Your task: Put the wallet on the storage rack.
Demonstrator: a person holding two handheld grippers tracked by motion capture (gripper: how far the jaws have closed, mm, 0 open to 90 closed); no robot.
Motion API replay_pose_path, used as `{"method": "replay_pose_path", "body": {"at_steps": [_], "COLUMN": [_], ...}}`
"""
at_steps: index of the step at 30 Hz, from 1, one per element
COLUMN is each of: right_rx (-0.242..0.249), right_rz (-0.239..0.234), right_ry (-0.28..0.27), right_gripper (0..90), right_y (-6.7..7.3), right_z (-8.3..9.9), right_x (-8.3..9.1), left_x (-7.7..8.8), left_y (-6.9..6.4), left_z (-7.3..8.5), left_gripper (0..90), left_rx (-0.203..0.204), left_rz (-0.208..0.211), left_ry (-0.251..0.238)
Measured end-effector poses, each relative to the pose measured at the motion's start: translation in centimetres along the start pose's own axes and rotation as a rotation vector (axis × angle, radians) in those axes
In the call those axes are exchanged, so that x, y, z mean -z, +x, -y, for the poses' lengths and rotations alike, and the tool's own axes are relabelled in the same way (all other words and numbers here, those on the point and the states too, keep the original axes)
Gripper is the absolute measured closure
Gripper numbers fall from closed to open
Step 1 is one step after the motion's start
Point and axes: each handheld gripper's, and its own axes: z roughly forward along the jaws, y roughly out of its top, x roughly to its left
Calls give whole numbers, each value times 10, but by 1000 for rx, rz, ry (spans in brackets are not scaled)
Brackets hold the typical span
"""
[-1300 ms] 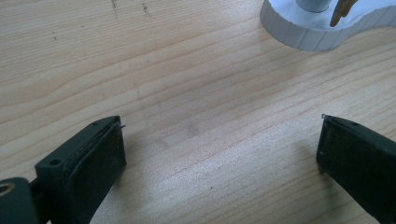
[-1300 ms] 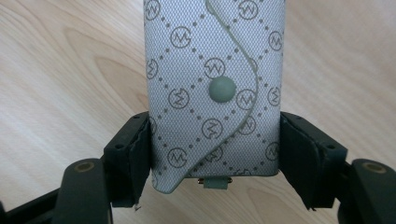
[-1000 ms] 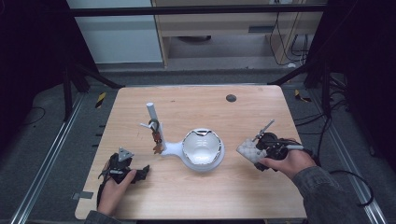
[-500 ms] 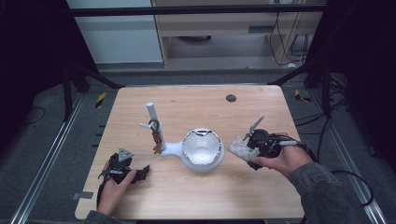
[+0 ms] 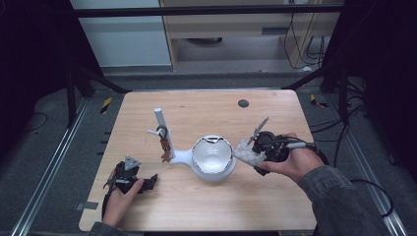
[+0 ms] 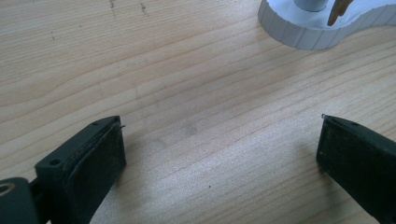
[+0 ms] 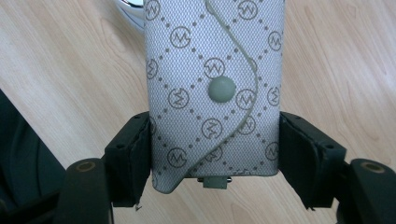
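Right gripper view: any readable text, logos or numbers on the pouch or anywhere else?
"M" in a circle: a monogram repeated across the grey pouch held in the right gripper, set in a dotted diamond pattern.
The round snap button on the pouch: plain, no text.
The white stand and the wooden table: no words or numbers to read.

A wooden table (image 5: 196,206) fills the middle of the high view. Near its centre sits a white bowl (image 5: 212,156) with a shiny inside, joined to a white stand (image 5: 179,156). From the stand rises a white post (image 5: 163,124), left of centre, with small brown pieces (image 5: 165,147) hanging on it. A dark round spot (image 5: 243,103) lies at the table's upper right.
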Motion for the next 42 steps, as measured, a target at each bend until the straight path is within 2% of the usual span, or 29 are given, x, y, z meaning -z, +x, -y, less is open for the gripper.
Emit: {"method": "replay_pose_path", "body": {"at_steps": [7, 9, 12, 18, 23, 31, 42], "right_rx": [48, 47, 78, 98, 132, 156, 162], "right_rz": [-9, -11, -18, -28, -48, -67, -78], "right_ry": [6, 8, 11, 17, 36, 62, 108], "right_gripper": [313, 313, 313, 313, 313, 313, 312], "right_y": [9, 11, 16, 23, 29, 34, 36], "right_z": [-13, -15, -23, -32, -45, -62, -76], "right_x": [4, 5, 4, 0, -10, -26, -38], "left_x": [0, 0, 0, 0, 0, 0, 0], "left_y": [0, 0, 0, 0, 0, 0, 0], "left_z": [0, 0, 0, 0, 0, 0, 0], "left_gripper": [5, 5, 6, 5, 6, 5, 5], "left_rx": [0, -1, -1, -1, -1, -2, -1], "left_rz": [0, 1, 0, 0, 0, 0, 0], "left_ry": [0, 2, 3, 3, 3, 2, 2]}}
